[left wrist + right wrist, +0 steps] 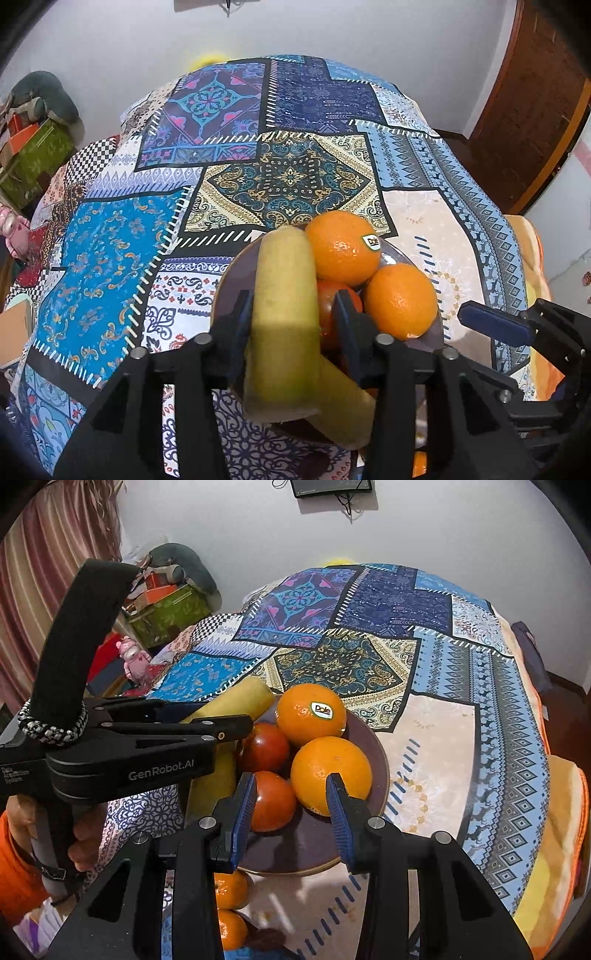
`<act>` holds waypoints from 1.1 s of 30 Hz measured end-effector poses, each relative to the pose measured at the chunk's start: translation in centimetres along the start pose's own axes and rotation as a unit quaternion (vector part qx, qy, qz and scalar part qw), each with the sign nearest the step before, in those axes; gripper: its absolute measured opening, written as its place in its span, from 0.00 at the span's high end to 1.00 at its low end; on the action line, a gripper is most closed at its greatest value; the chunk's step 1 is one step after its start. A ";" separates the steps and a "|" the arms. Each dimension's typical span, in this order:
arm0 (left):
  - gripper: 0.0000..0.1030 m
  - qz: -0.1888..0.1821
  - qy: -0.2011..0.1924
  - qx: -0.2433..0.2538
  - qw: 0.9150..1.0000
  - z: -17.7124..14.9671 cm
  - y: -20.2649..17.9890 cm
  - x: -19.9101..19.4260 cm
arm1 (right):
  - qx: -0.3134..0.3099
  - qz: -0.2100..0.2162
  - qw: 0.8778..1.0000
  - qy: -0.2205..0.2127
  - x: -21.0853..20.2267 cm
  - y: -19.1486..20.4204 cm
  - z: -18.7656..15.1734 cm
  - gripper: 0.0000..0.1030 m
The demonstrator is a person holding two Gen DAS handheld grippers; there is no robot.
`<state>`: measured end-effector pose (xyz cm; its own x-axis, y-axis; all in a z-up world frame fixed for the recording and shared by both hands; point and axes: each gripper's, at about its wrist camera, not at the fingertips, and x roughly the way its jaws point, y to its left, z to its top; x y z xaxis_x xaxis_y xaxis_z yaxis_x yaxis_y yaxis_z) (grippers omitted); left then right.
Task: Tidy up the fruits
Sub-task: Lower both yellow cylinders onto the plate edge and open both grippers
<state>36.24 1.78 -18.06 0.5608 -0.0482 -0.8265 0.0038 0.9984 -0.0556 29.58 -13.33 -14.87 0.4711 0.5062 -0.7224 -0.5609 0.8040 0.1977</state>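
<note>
Left gripper [291, 299]: jaws slack, straddling a yellow-green banana [284, 266]. Near pad against its flank, far pad apart from it, a sliver of tomato showing in the gap. Released, by the look of it, not clenched. Held from below by a hand [85, 842] in an orange sleeve.

Right gripper [291, 781]: jaws apart, nothing between them, hovering over the near rim of the brown plate [380, 775], one pad just beside the nearer orange [330, 775].

Banana lying across a 2nd banana [347, 398] at the plate's left side, far tip past the rim, flank against the stickered orange [310, 714]. Under the 2 oranges, 2 tomatoes [264, 751]. Off the plate, near its front rim, 2 small oranges [231, 890] on the patchwork tablecloth [110, 258]; probably next to go in.

Risks, as judged from here:
- Dragging the banana out on withdrawal, with the near pad touching it.
- Rolling of the top banana off the lower one and over the rim, given so little support.
- Nudging the nearer orange with the right pad and toppling the pile.
- Crowding: little bare plate left for 2 more fruits.
</note>
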 end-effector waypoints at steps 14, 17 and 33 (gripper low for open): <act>0.55 -0.004 -0.007 0.001 1.000 -0.8 0.9 -1.5 | 0.004 -0.003 1.000 0.001 -0.5 0.3 -0.5 0.65; 0.55 -0.006 -0.015 0.000 1.000 -1.3 1.0 -2.9 | 0.006 -0.004 1.000 -0.001 -1.1 0.4 -0.6 0.65; 0.45 -0.016 -0.053 0.021 0.998 -7.8 0.6 -11.7 | 0.028 -0.006 1.000 0.000 -5.4 2.4 -4.3 0.64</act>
<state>23.23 2.70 -12.80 0.6436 -0.0796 -0.7612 0.0563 0.9968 -0.0566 22.71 -15.45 -13.34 0.4774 0.4963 -0.7251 -0.5161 0.8262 0.2257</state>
